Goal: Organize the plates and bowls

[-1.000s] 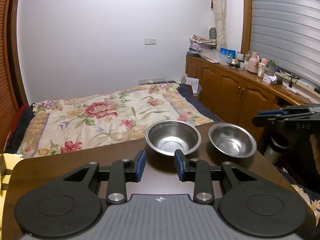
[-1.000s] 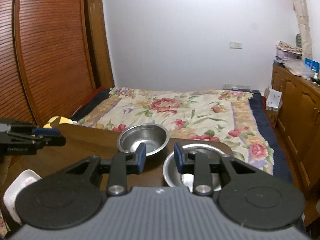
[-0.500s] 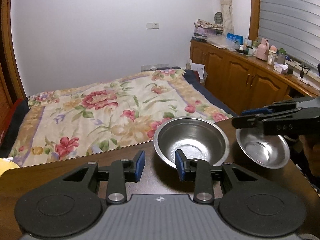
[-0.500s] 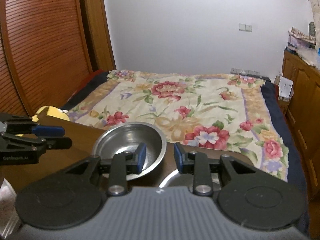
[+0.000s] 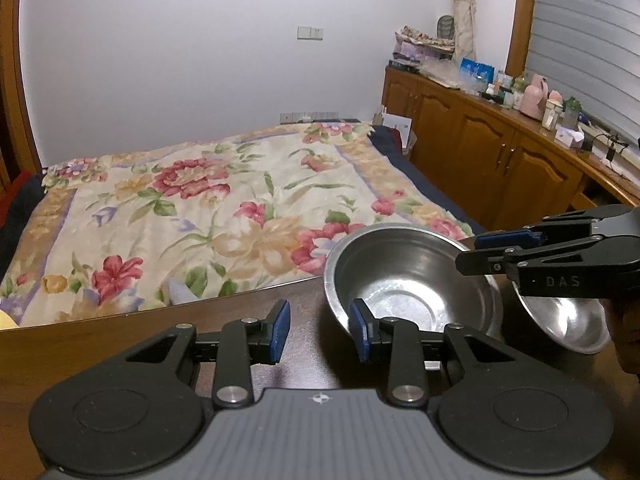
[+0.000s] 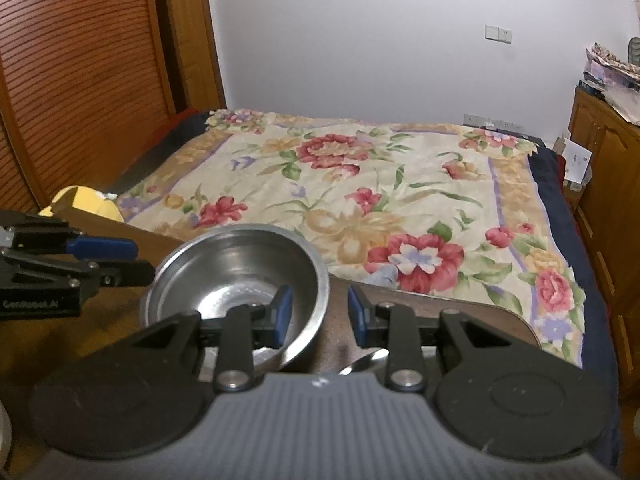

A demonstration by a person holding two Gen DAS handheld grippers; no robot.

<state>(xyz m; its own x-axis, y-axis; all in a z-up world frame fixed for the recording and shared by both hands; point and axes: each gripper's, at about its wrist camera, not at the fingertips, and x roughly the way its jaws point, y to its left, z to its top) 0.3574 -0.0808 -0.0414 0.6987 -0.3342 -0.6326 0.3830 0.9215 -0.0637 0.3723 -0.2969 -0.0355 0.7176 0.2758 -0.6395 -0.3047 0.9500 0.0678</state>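
Two steel bowls stand on the dark wooden table [image 5: 120, 340]. The deep bowl [image 5: 412, 280] [image 6: 240, 272] is the left one. My left gripper [image 5: 320, 332] is open and empty, its right pad at this bowl's near left rim. The shallow bowl [image 5: 568, 320] lies to the right, half hidden behind my right gripper [image 5: 468, 252], which reaches in from the right edge. In the right wrist view my right gripper [image 6: 318, 316] is open; the deep bowl's right wall shows between its pads, untouched. Only a sliver of the shallow bowl [image 6: 364, 360] shows under it. My left gripper [image 6: 136, 256] enters from the left.
Just past the table's far edge lies a bed with a floral cover [image 5: 224, 208]. Wooden cabinets [image 5: 480, 148] with bottles on top run along the right wall. Louvred wooden doors [image 6: 80, 80] stand on the left, with a yellow object [image 6: 84, 204] near the table corner.
Both grippers have come forward and down toward the bowls, which now look larger. In the left wrist view the right gripper has slid in over the shallow bowl.
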